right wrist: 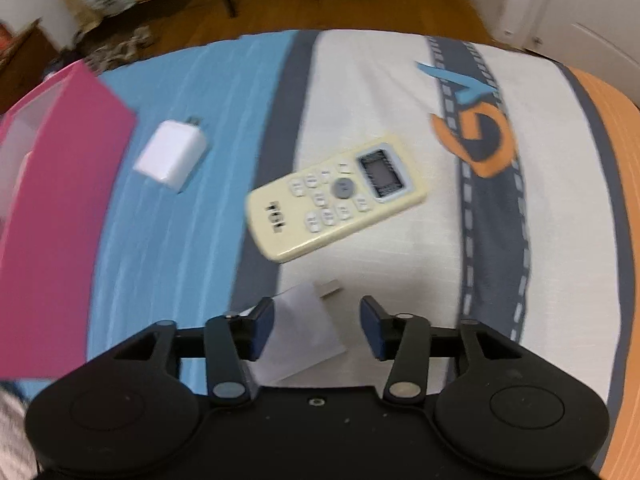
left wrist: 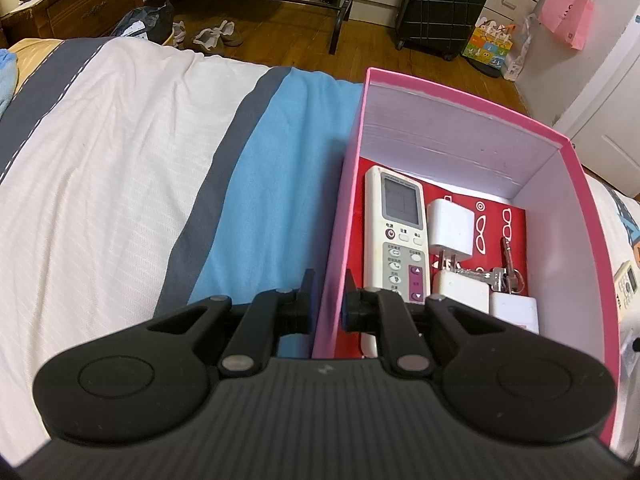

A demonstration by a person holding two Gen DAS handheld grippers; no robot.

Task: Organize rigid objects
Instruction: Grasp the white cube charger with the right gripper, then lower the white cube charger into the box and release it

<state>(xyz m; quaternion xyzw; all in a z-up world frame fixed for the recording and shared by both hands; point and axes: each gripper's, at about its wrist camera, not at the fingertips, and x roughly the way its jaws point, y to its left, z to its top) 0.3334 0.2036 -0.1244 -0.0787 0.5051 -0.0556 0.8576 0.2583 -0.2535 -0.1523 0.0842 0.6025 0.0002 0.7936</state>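
A pink box (left wrist: 472, 100) stands on the bed. It holds a white remote (left wrist: 394, 236), white chargers (left wrist: 450, 228) and a bunch of keys (left wrist: 506, 272). My left gripper (left wrist: 328, 300) is shut on the box's left wall. In the right wrist view my right gripper (right wrist: 316, 328) is open, with a white charger (right wrist: 300, 332) lying between its fingers on the bed. A cream remote (right wrist: 336, 196) lies ahead of it, another white charger (right wrist: 172, 156) further left beside the pink box (right wrist: 60, 200).
The bed has a white, grey, blue and orange cover (left wrist: 120, 160). Beyond it are a wooden floor, a black suitcase (left wrist: 444, 4), bags and shoes (left wrist: 216, 34).
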